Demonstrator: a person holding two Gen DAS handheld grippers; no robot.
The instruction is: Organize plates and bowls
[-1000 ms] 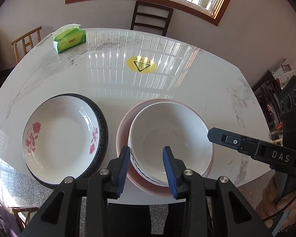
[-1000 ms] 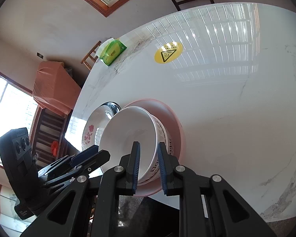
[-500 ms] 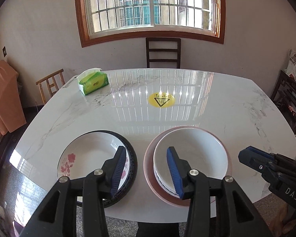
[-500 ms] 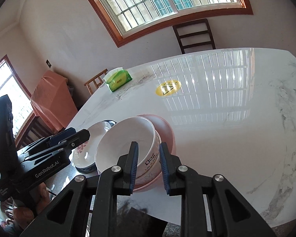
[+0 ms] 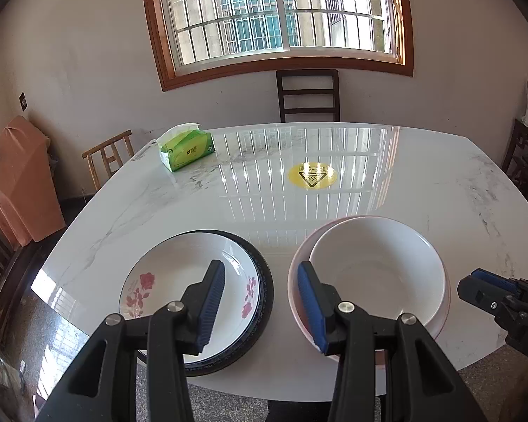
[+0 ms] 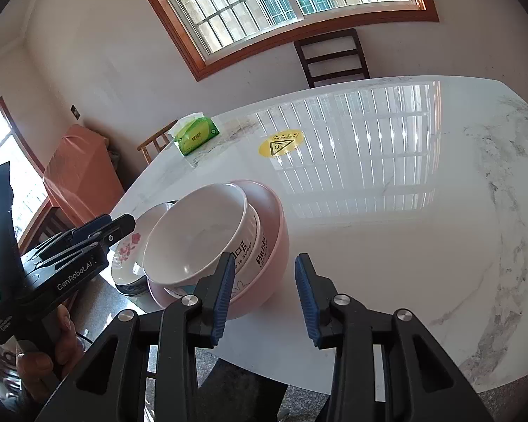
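Observation:
A white plate with red flowers (image 5: 190,281) lies on a black-rimmed plate (image 5: 264,292) at the near left of the marble table (image 5: 422,183). Beside it to the right, white bowls (image 5: 376,274) sit nested in a pink bowl (image 6: 274,246). My left gripper (image 5: 260,270) is open over the gap between the plate and the bowls, holding nothing. My right gripper (image 6: 264,262) hangs just before the pink bowl's near side. Its jaws are opening and the pads touch nothing. Each gripper shows in the other's view: the left gripper (image 6: 118,223) and the right gripper (image 5: 471,281).
A green tissue box (image 5: 186,146) stands at the far left of the table and a yellow warning sticker (image 5: 312,176) lies mid-table. A dark chair (image 5: 308,95) is behind the table, a wooden chair (image 5: 109,158) at its left. A hand (image 6: 42,351) holds the left gripper.
The right jaws were nearly shut around the white bowl's rim; they have widened and drawn back off it. The left jaws have opened wider. Both cameras have tilted up, so more of the room shows.

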